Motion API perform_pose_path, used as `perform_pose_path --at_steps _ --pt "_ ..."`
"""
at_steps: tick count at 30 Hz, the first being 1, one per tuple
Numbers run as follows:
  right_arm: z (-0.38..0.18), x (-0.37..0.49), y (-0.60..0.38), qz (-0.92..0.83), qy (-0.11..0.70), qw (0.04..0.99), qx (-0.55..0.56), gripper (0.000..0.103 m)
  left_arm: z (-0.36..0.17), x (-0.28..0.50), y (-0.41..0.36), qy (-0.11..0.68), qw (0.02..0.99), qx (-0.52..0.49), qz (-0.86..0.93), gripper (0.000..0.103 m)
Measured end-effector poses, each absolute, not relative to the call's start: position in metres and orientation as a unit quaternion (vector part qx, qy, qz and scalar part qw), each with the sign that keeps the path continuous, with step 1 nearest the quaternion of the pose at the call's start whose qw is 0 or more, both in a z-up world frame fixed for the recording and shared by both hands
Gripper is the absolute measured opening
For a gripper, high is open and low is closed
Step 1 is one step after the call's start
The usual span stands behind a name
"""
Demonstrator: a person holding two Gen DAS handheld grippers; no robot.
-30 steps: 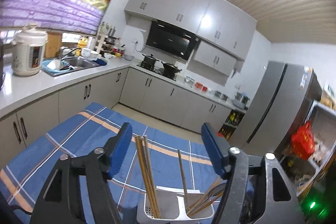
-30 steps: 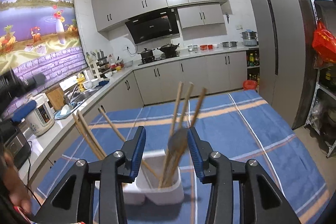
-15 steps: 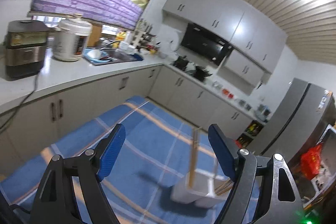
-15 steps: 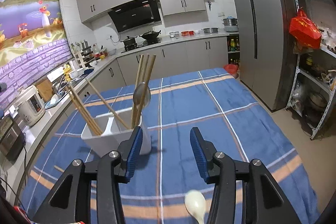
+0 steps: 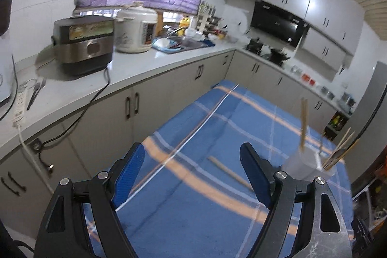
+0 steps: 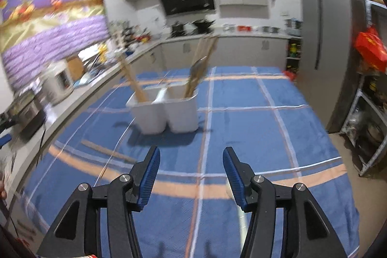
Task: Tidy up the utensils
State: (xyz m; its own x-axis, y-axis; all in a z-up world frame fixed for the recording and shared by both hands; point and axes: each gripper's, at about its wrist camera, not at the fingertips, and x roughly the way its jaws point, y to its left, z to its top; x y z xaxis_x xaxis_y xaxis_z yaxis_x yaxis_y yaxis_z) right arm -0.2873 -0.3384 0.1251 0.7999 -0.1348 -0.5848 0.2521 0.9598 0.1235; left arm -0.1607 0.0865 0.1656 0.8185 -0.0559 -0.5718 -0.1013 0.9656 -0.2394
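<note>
The left gripper [image 5: 192, 168] hangs over the blue plaid cloth [image 5: 205, 217] on the tabletop with its jaws wide apart and nothing between them; a single wooden chopstick [image 5: 229, 173] lies flat on the cloth just ahead of it, running toward the right-hand finger. The right gripper [image 6: 191, 175] is likewise empty; its jaws are opening, with only bare cloth [image 6: 254, 127] showing in the gap.

The white two-compartment utensil holder [image 6: 167, 113] stands upright on the cloth, ahead of the right gripper and slightly to the left in its view; in the left wrist view the same holder [image 5: 307, 166] sits at the far right, blurred. Its left compartment holds leaning chopsticks [image 6: 131, 79]; its right compartment holds more chopsticks [image 6: 203, 59] together with a metal spoon [image 6: 197, 69]. The loose chopstick [image 6: 108, 151] appears again in the right wrist view, flat on the cloth, near the holder on its left-front side, apart from it.

Beside the tabletop runs a kitchen counter [image 5: 135, 69] carrying a dark cooker [image 5: 82, 45] and a white rice cooker [image 5: 136, 30]; a grey fridge [image 6: 324, 45] stands on the other side.
</note>
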Motion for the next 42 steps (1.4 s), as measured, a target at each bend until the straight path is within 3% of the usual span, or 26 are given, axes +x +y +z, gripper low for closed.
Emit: perform_pose_path --at_steps 8,22,24,25,28,42 --pt "0.08 -0.221 -0.283 0.025 0.401 0.912 0.079 0.058 0.122 -0.138 0.093 0.37 0.917 -0.147 0.004 0.08" --pt "0.013 -0.063 -0.232 0.129 0.513 0.849 0.013 0.058 0.075 -0.08 0.08 0.449 0.879 -0.146 -0.064 0.08" --pt "0.014 -0.064 -0.229 0.131 0.51 0.85 0.011 0.042 0.071 -0.075 0.077 0.458 0.873 -0.152 -0.073 0.08" --pt "0.015 -0.065 -0.228 0.132 0.511 0.849 0.014 0.021 0.067 -0.07 0.074 0.468 0.866 -0.155 -0.081 0.08" --pt "0.013 -0.071 -0.225 0.132 0.519 0.844 0.023 0.009 0.058 -0.058 0.063 0.491 0.848 -0.169 -0.105 0.08" --pt "0.011 -0.168 -0.218 0.149 0.541 0.82 0.111 0.008 0.028 -0.026 -0.044 0.56 0.794 -0.11 -0.211 0.078"
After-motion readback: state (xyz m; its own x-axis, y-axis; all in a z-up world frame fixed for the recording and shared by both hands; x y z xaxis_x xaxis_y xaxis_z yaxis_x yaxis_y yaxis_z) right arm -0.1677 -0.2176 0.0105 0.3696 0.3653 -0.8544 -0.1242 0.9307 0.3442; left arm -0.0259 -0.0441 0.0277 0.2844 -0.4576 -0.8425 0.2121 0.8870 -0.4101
